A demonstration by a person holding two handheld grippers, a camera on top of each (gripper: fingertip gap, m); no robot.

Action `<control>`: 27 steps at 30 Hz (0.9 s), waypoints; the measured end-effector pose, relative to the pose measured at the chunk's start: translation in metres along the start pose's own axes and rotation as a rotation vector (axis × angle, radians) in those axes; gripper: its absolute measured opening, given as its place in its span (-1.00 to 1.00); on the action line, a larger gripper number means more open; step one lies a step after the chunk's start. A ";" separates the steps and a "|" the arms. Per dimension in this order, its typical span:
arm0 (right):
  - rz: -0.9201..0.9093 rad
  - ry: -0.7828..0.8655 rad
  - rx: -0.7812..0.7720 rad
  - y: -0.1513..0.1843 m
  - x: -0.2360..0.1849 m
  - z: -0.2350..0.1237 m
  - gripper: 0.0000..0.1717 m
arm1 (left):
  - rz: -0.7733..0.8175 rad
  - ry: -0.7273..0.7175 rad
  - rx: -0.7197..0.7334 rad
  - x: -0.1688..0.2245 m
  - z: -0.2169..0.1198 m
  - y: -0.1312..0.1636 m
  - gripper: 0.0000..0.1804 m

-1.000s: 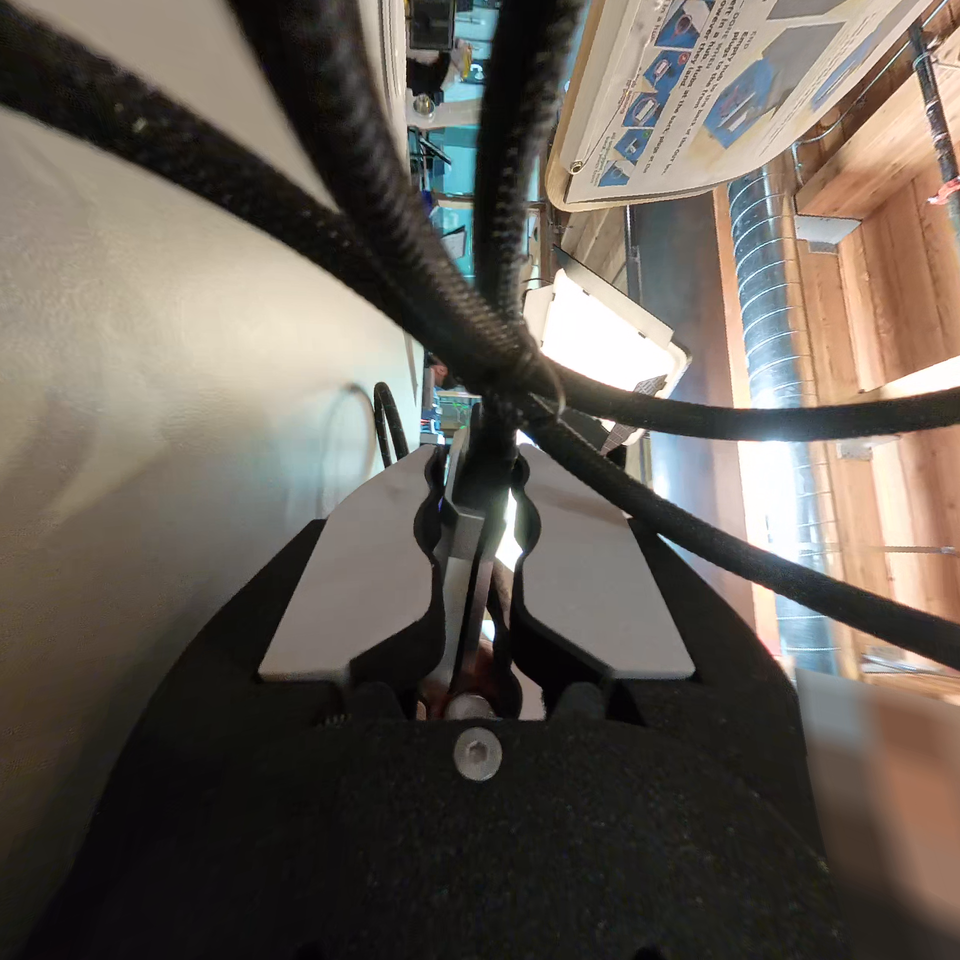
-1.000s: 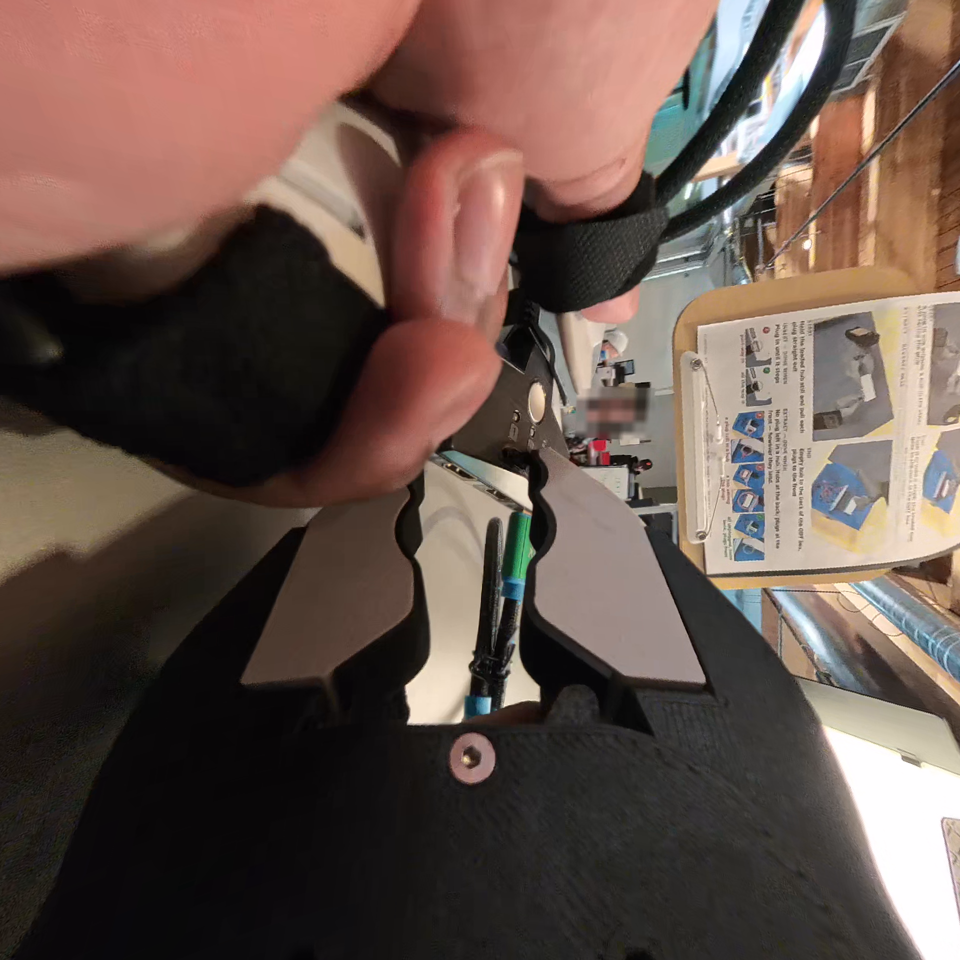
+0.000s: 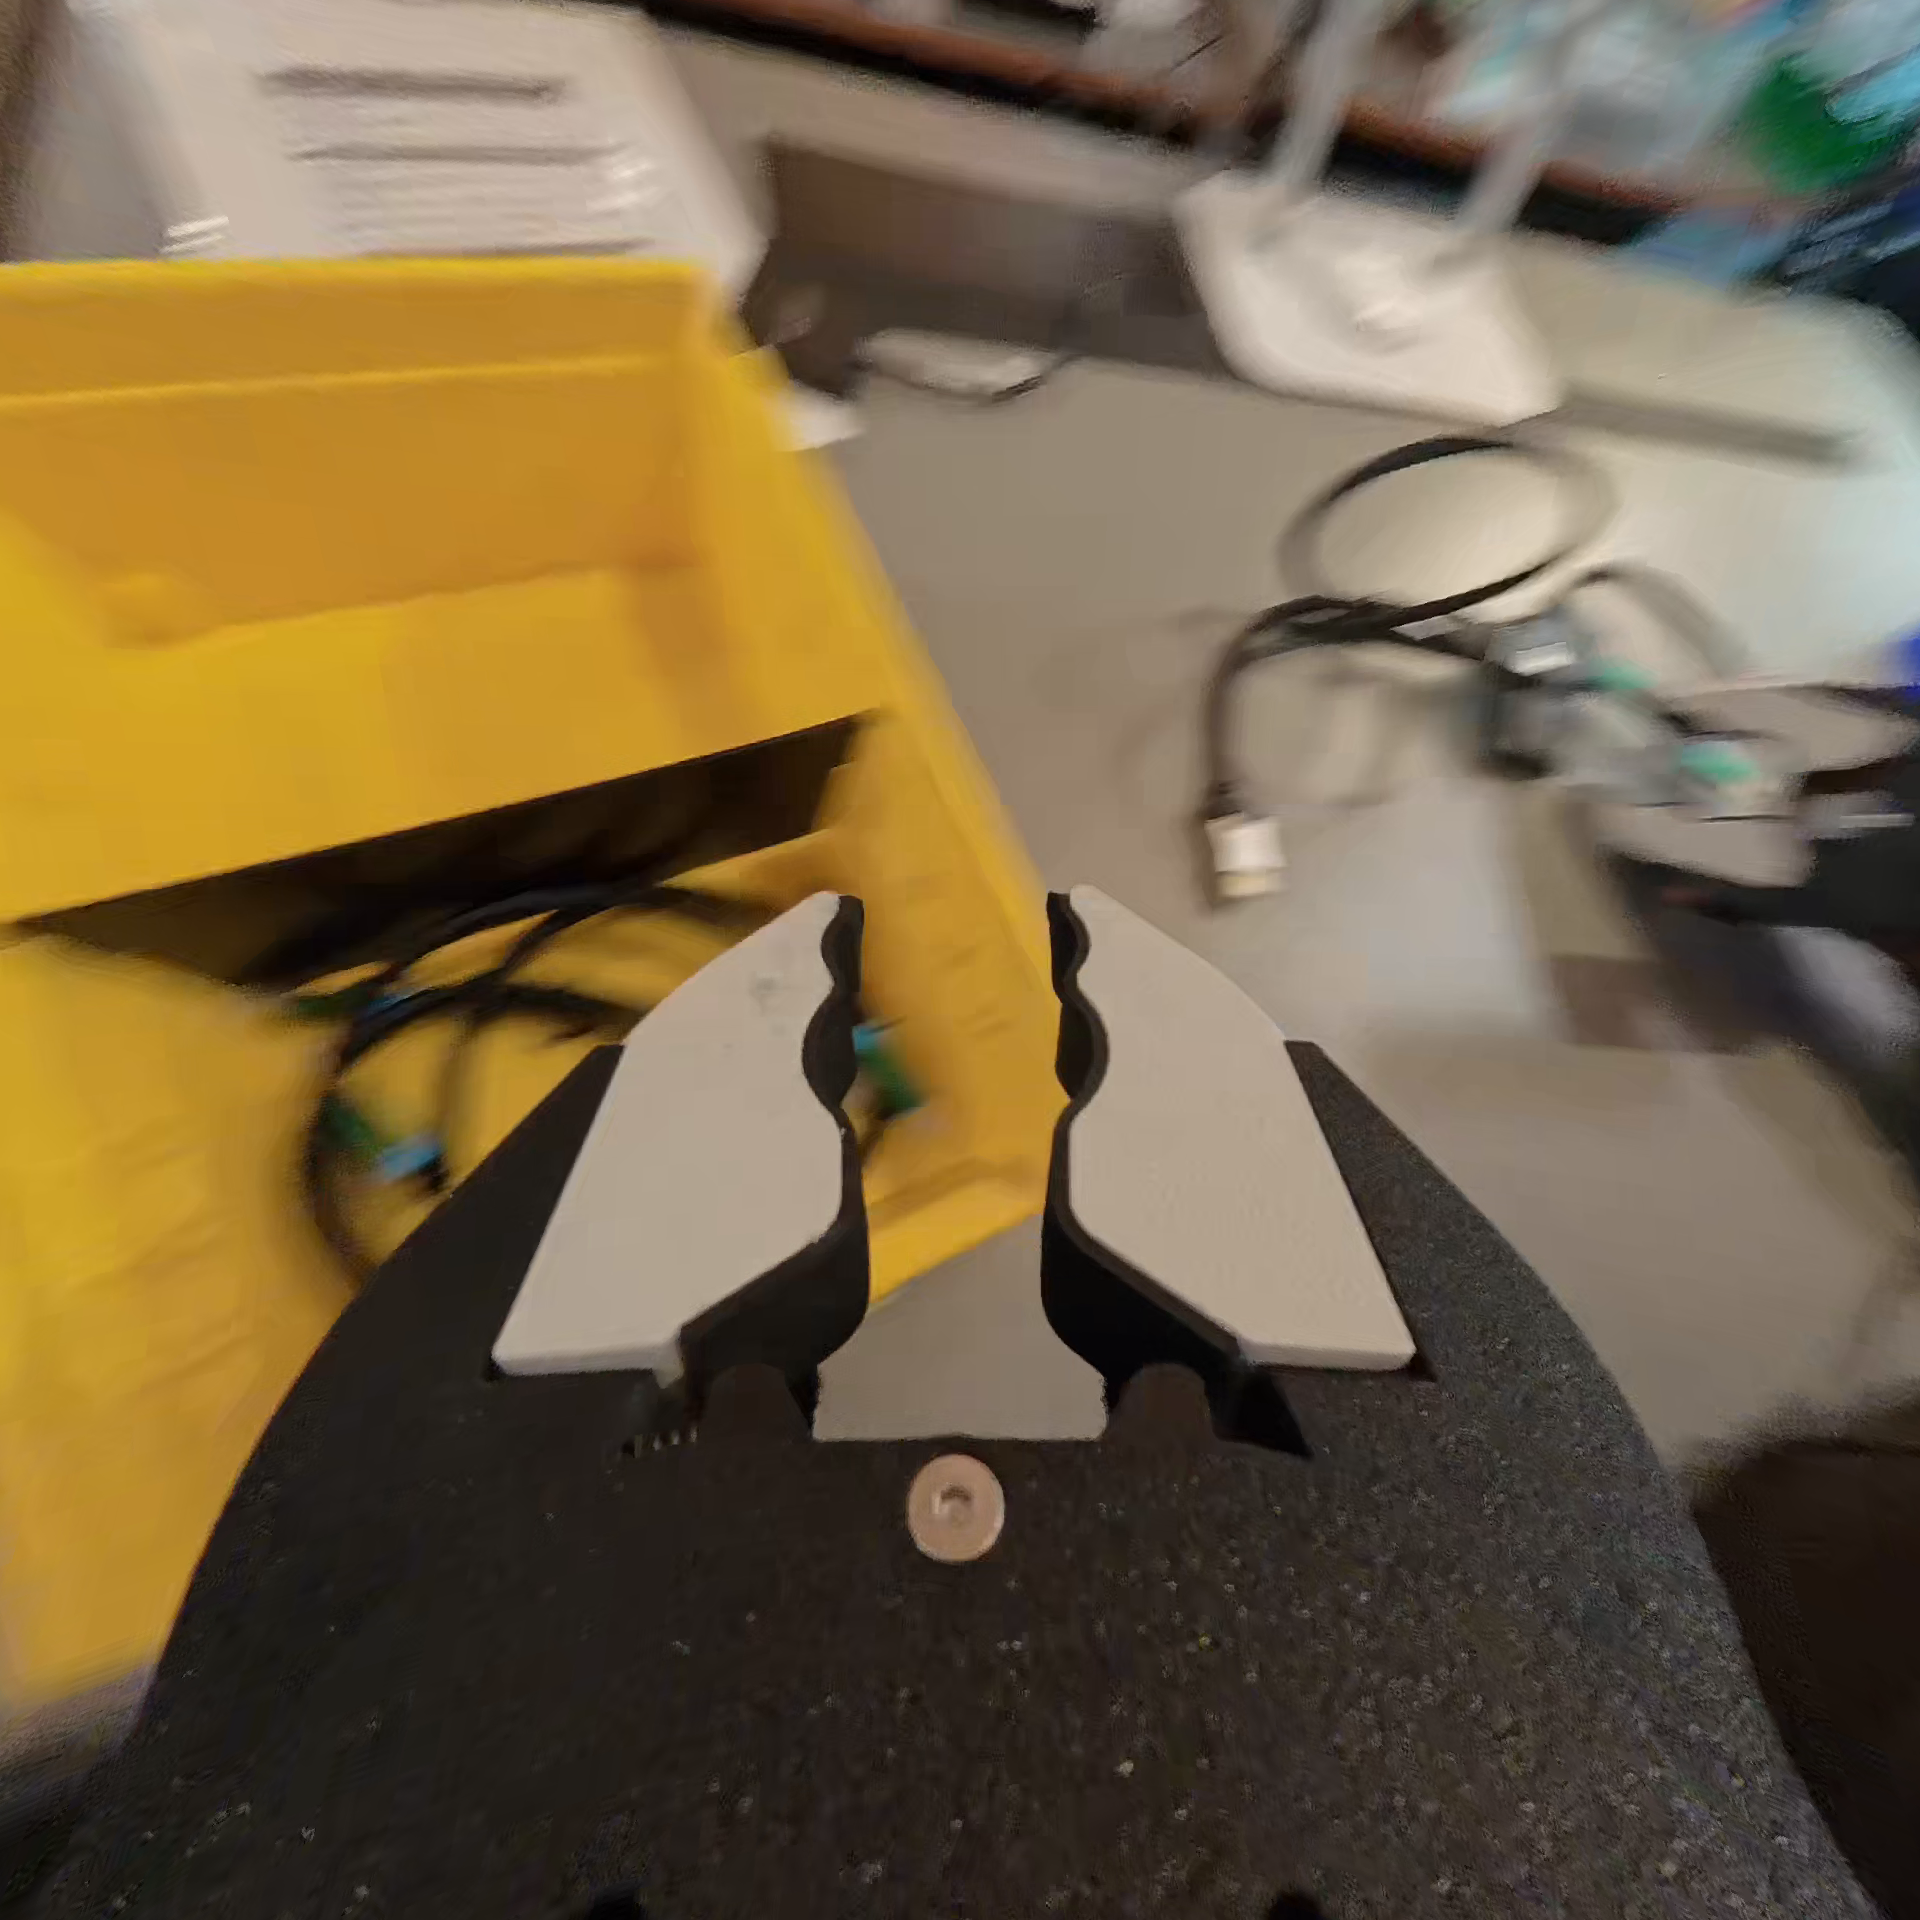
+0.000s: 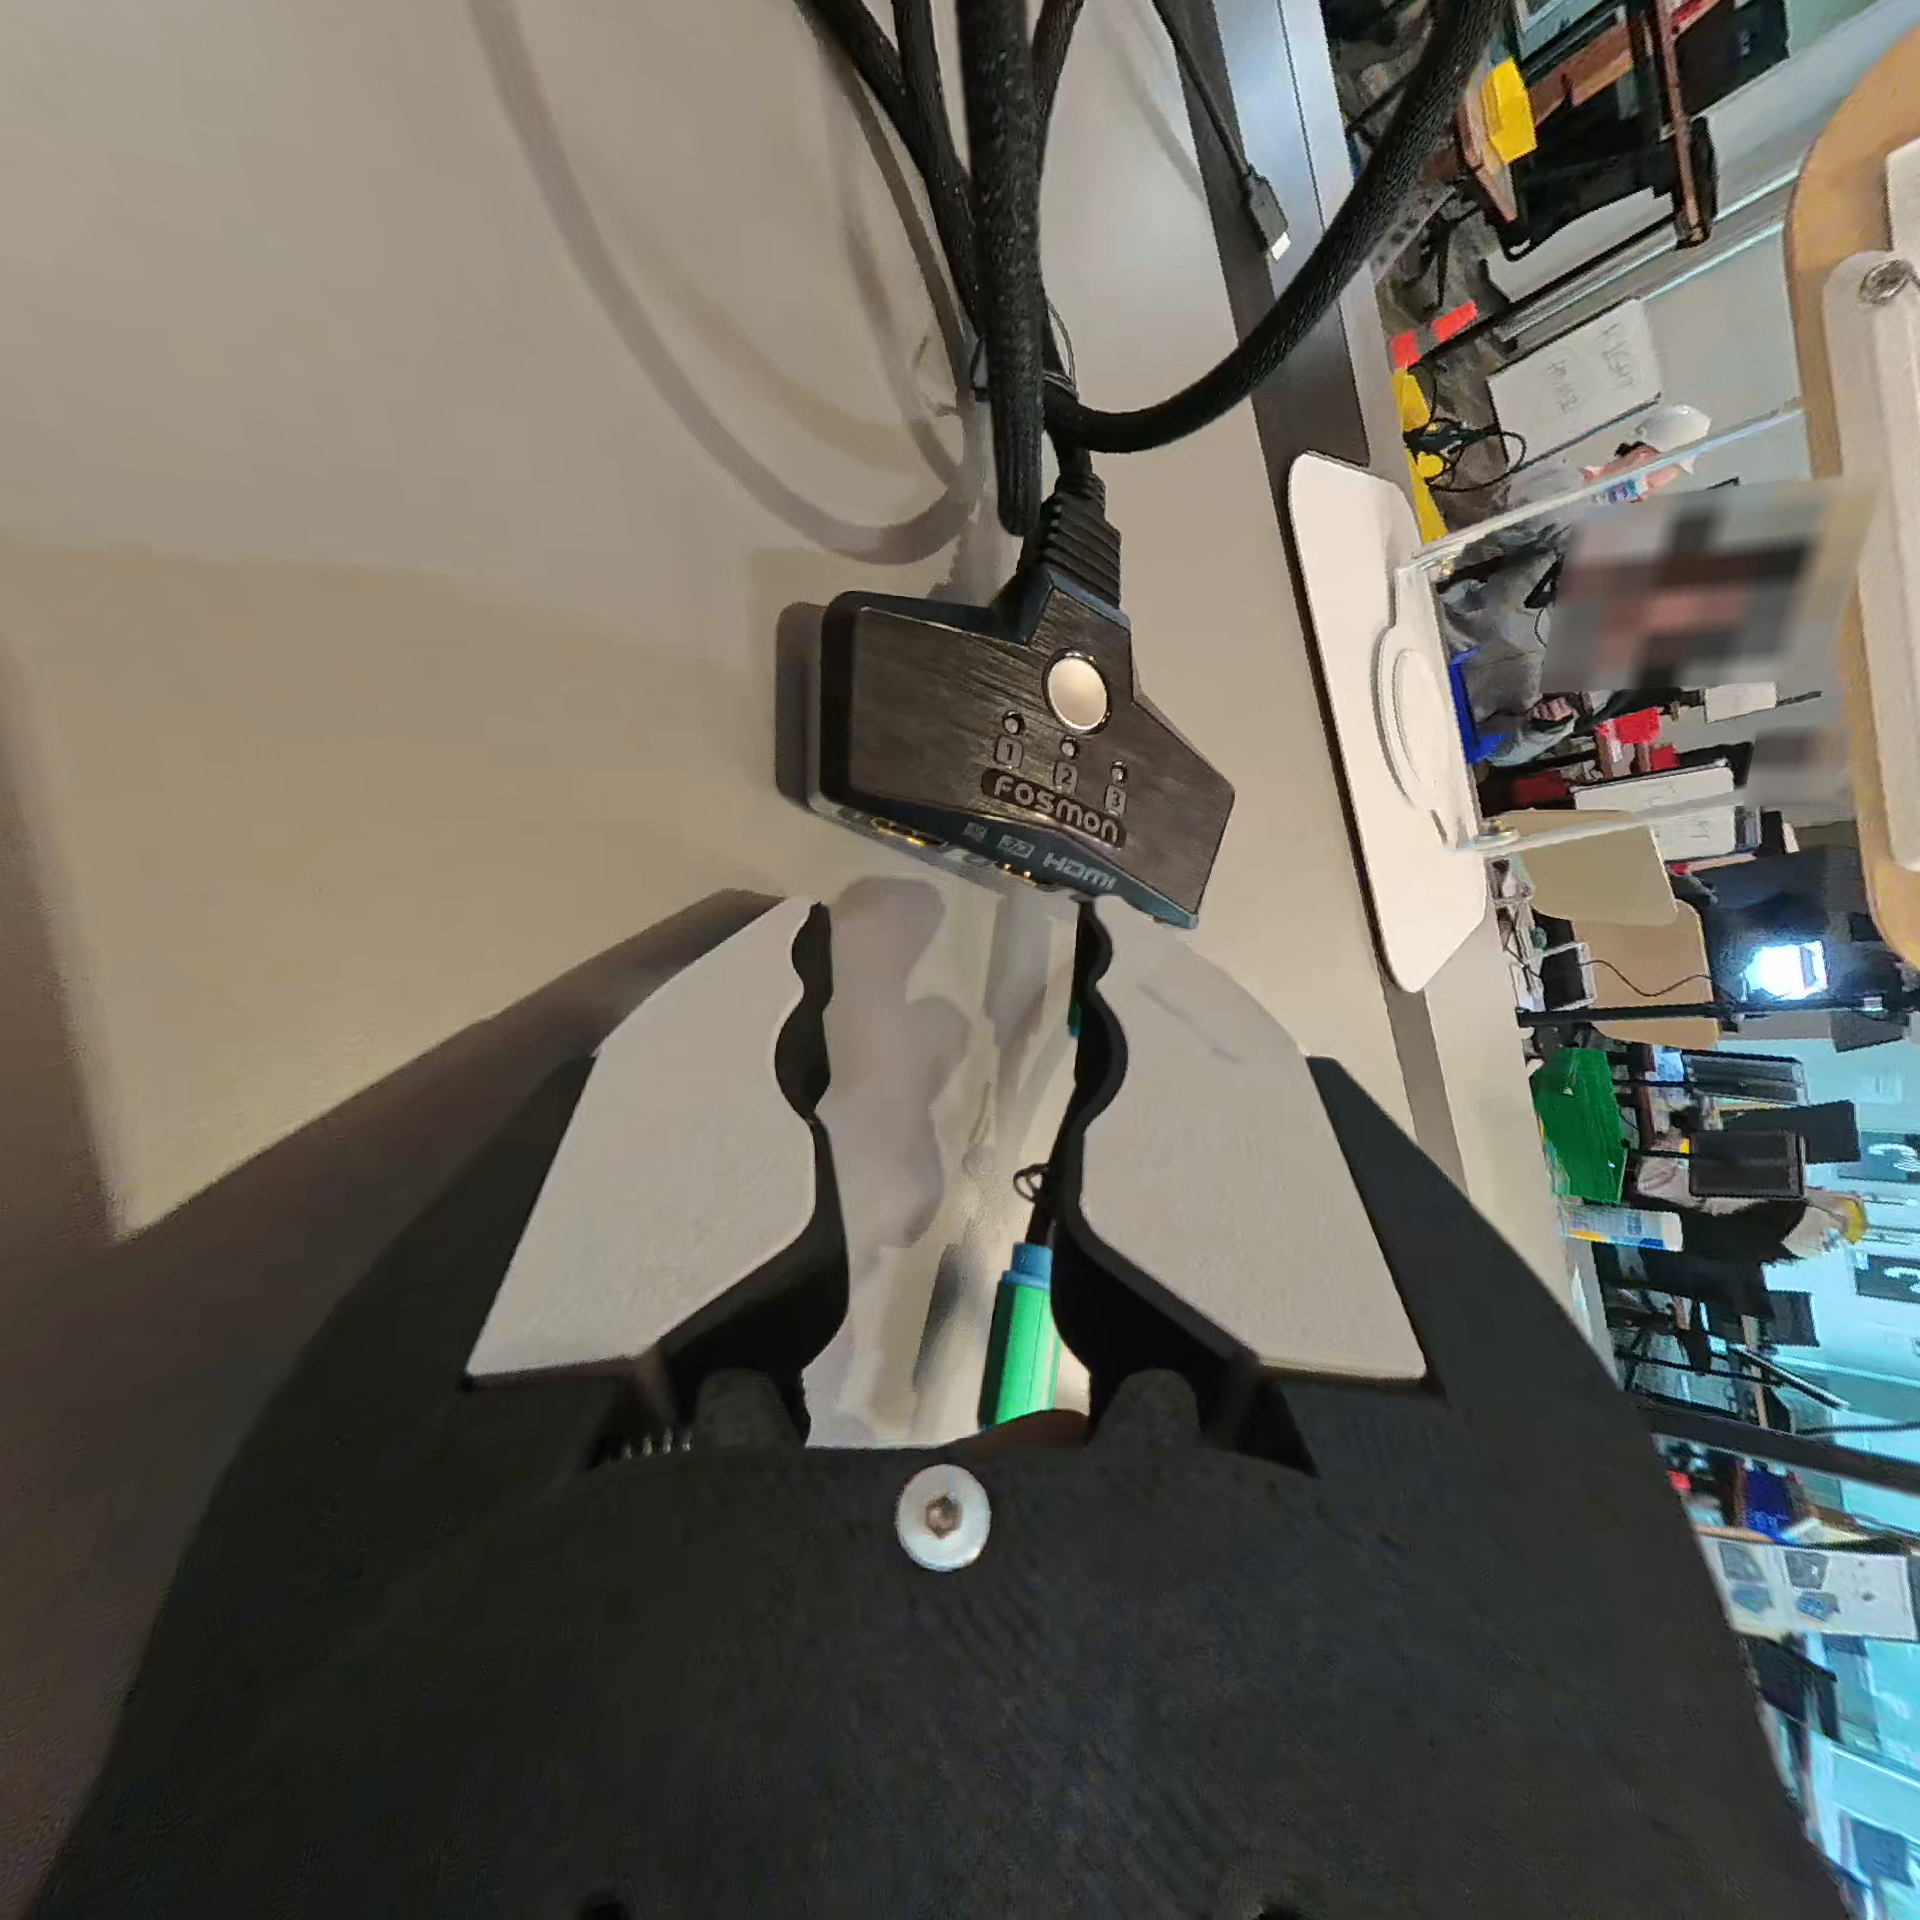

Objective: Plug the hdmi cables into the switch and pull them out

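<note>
Gone from the right view is the hand; the right tongs (image 4: 945, 935) are standing apart, bare, just short of a black HDMI switch box (image 4: 997, 748) on the worktop (image 4: 364, 520). Left tongs (image 3: 954, 914) are gaping, bare, over a yellow bin's (image 3: 364, 499) wall.

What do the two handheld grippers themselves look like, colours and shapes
Both match. The left gripper and right gripper each have a rough, speckled black body with a silver screw at its centre. Their fingers are flat pale grey plates, curved outside, with wavy black inner pads. No sleeve or hand shows.
</note>
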State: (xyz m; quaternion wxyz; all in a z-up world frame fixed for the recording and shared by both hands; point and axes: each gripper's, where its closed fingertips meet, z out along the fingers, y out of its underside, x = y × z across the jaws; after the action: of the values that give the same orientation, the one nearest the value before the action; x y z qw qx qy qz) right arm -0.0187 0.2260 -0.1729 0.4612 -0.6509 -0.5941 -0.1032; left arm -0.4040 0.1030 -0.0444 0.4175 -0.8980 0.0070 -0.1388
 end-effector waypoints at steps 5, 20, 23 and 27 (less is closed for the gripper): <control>0.001 0.021 0.014 -0.001 -0.003 -0.004 -0.52 | -0.070 -0.295 -0.296 -0.114 -0.014 0.043 -0.60; 0.031 0.024 0.053 0.002 -0.003 -0.008 -0.58 | 0.264 -0.595 -0.744 -0.161 0.022 0.084 -0.69; 0.029 0.025 0.053 0.002 -0.003 -0.008 -0.58 | 0.278 -0.586 -0.757 -0.161 0.024 0.084 -0.82; 0.044 0.023 0.062 0.002 -0.002 -0.008 -0.58 | 0.283 -0.598 -0.666 -0.149 0.008 0.059 -0.85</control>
State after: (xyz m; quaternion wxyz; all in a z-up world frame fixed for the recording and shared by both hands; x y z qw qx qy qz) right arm -0.0142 0.2189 -0.1702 0.4900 -0.6479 -0.5774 -0.0820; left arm -0.5389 0.0897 -0.1296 0.1051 -0.9738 0.0530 0.1944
